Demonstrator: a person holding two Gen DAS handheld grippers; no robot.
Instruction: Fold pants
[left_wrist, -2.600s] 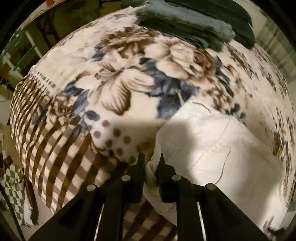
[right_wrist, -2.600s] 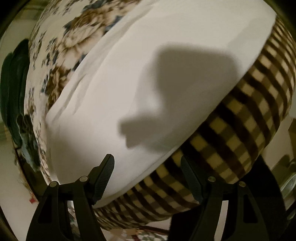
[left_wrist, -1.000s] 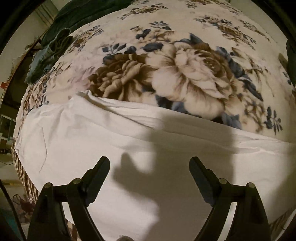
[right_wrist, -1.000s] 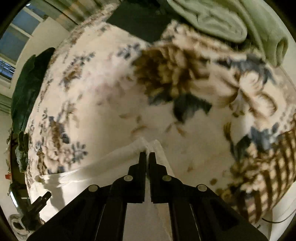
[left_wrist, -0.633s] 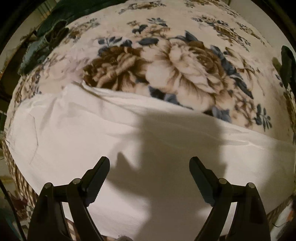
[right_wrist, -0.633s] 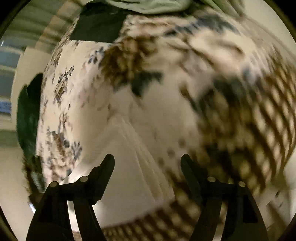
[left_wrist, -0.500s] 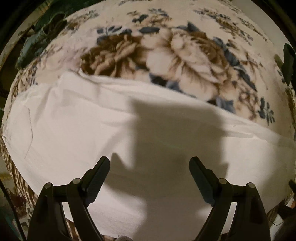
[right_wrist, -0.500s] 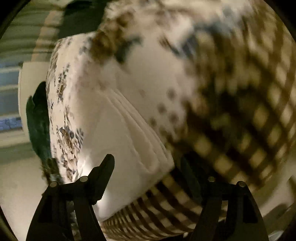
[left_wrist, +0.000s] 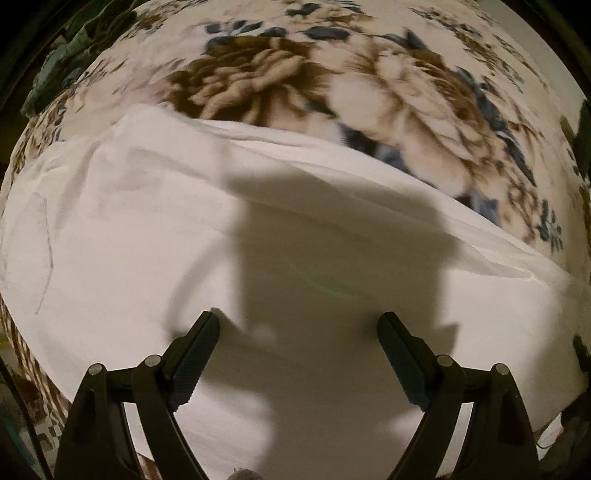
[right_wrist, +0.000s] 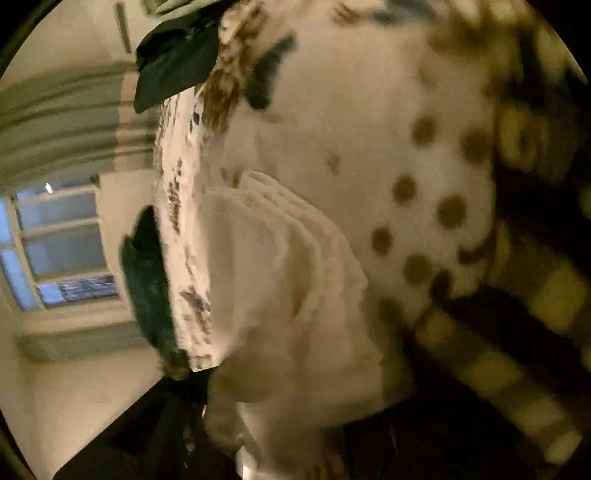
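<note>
The white pants (left_wrist: 147, 229) lie folded flat on a floral blanket (left_wrist: 388, 96), filling the lower half of the left wrist view. My left gripper (left_wrist: 298, 354) is open and empty just above the pants, its shadow falling on the cloth. In the right wrist view the picture is blurred and tilted; the folded pants (right_wrist: 273, 280) show stacked layered edges on the blanket (right_wrist: 351, 110). The right gripper's fingers do not show in that view.
Dark green cloth lies at the far left edge of the bed (left_wrist: 55, 70) and beside the bed (right_wrist: 147, 280). A checked brown and cream blanket border (right_wrist: 535, 295) hangs at the bed's edge. A window (right_wrist: 59, 243) and striped curtain (right_wrist: 66, 122) are at left.
The left gripper has moved closer to the pants, staying open. The right gripper opened off the pants a second ago, then swung and tilted away; its fingers have left the view.
</note>
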